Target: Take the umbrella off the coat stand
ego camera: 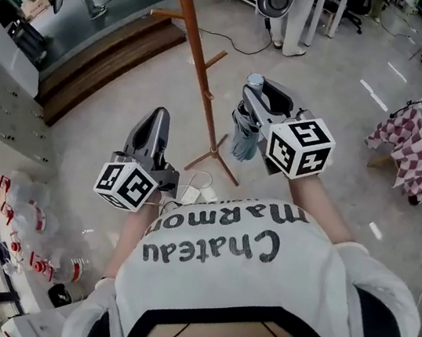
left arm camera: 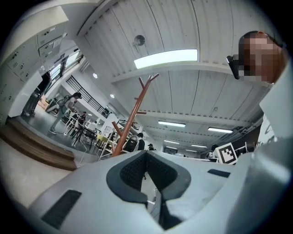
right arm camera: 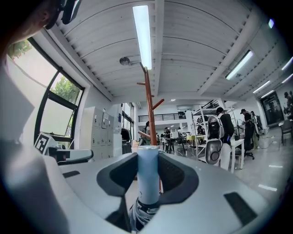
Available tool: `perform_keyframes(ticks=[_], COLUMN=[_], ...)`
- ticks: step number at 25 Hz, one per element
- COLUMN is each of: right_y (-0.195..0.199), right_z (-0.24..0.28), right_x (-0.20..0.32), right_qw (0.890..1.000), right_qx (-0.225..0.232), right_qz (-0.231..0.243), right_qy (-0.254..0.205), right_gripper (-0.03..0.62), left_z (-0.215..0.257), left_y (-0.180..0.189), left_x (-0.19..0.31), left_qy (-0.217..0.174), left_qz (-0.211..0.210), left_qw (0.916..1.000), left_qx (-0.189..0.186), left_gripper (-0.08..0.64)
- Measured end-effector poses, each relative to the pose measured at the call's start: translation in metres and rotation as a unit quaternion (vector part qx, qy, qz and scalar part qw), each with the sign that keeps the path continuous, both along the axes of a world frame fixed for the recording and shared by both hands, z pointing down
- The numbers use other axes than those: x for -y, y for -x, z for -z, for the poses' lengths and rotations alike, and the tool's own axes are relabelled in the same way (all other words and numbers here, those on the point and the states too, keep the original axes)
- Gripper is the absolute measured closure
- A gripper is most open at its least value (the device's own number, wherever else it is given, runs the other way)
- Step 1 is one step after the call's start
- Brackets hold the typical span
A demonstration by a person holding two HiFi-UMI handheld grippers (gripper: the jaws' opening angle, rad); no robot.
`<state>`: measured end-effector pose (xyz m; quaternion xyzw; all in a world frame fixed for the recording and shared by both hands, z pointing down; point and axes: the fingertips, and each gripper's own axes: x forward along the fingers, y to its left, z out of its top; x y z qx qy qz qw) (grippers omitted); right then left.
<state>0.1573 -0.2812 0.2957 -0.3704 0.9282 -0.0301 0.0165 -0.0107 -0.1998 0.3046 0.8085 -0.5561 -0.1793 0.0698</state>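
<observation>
1 umbrella (ego camera: 244, 137), folded, hangs clear of the 1 wooden coat stand (ego camera: 199, 59). R gripper (ego camera: 255, 90) is clenched on its pale-blue handle (right arm camera: 147, 176), w/ the canopy hanging below the jaws, just right of the stand's pole and not touching it in head view. L gripper (ego camera: 158, 116) is on the other side of the pole, near the stand's feet, jaws closed together w/ nothing between; 2 grippers total, both on the person's side of the stand.
</observation>
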Motion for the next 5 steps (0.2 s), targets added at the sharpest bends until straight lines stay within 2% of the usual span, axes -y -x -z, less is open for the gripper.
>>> perform_keyframes(ticks=[5], right_y=[-0.018], right_z=[-0.009], right_x=[-0.011], right_qw=[1.000], right_qx=[-0.001], right_qz=[0.010], right_qy=[0.006], right_gripper=[0.443], left_z=[-0.008], left_y=[-0.021], left_x=[-0.013], left_qy=[0.005], left_qz=[0.005], left_qw=[1.0000], left_qx=[-0.005], left_gripper=[0.538])
